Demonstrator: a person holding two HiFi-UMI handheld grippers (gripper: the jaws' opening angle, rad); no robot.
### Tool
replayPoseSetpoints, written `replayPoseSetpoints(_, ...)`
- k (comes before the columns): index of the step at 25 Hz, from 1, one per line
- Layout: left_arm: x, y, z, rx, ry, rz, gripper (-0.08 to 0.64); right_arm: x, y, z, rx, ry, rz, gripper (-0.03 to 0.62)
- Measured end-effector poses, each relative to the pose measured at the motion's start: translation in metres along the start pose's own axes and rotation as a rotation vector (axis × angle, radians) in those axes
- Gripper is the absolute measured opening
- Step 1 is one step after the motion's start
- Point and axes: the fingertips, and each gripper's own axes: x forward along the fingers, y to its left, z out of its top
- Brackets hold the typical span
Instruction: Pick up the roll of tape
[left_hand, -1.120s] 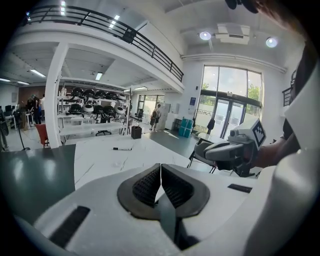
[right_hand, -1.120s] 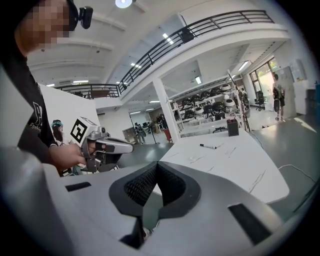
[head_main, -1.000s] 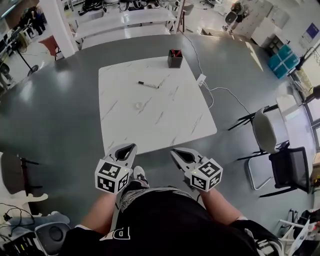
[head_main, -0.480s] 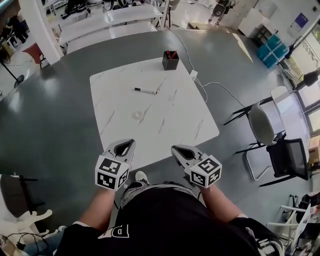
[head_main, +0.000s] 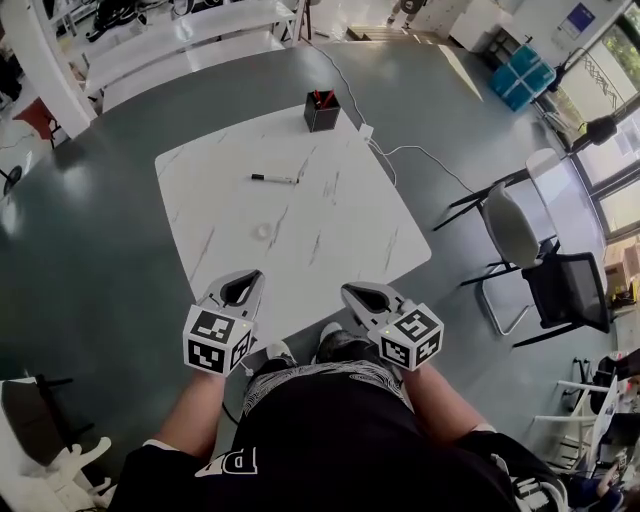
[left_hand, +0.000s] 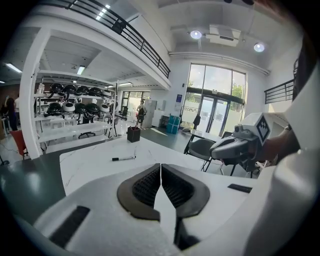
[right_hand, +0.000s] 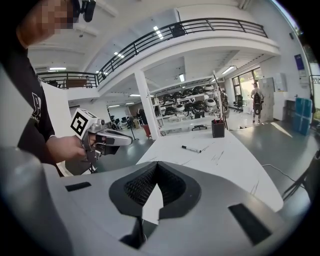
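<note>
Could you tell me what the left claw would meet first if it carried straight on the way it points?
Likely the white tabletop just ahead of the left claw, near the tape roll; depth is unclear.

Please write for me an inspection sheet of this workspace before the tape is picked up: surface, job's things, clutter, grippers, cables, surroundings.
Surface: white table with grey veins.
Job's things: roll of tape, small and clear, lying alone left of the table's middle, not yet touched.
Clutter: marker lying flat beyond the tape; black pen holder near the far edge.
Grippers: left tongs and right tongs both shut, empty, at the near edge.
Cables: white cable runs from the table's far right edge across the floor.
Surroundings: grey floor; chairs at the right.
</note>
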Motion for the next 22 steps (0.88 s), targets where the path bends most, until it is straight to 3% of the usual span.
replayPoseSetpoints(7, 0.016, 0.011, -0.005, -0.018, 0.017, 0.020, 0.021, 0.012, -0.012, -0.004, 0.011, 0.022, 0.016, 0.003)
replayPoseSetpoints(22, 0.062, 0.051, -0.010, -0.019, 0.108, 0.130, 0.021, 0.067, -0.044, 0.012, 0.005, 0.078, 0.153, 0.003)
